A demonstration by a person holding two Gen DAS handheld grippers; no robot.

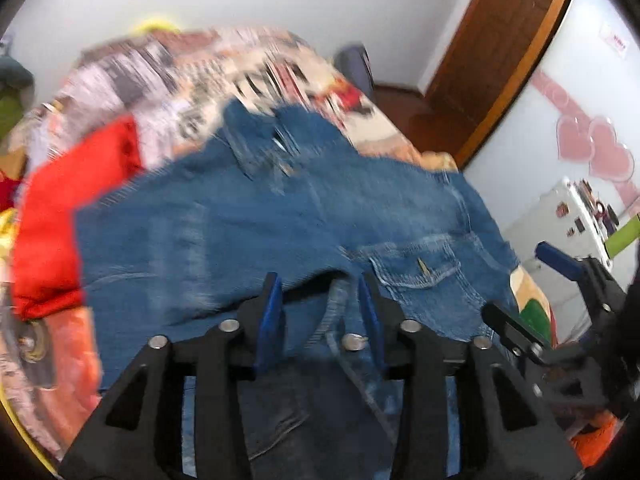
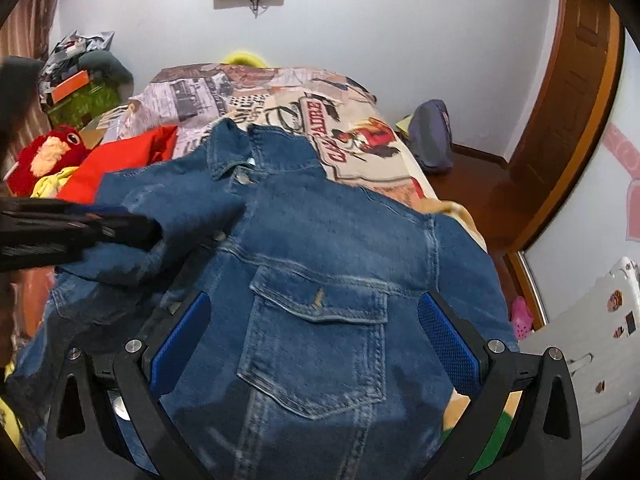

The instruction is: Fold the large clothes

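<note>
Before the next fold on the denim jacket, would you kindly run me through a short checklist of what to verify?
1. Jacket lies on the bed, front up, collar away from the cameras: ok.
2. Left gripper free of cloth: ok; its pads stand apart over the denim, nothing pinched.
3. Right gripper open and ready: ok; jaws wide, either side of the chest pocket.
4. Left half of the jacket flat: not ok; it is bunched where the left gripper sits.
5. Red garment clear of the jacket: not ok; the denim lies against it, perhaps over its edge.
6. Sleeves laid out: cannot tell.
</note>
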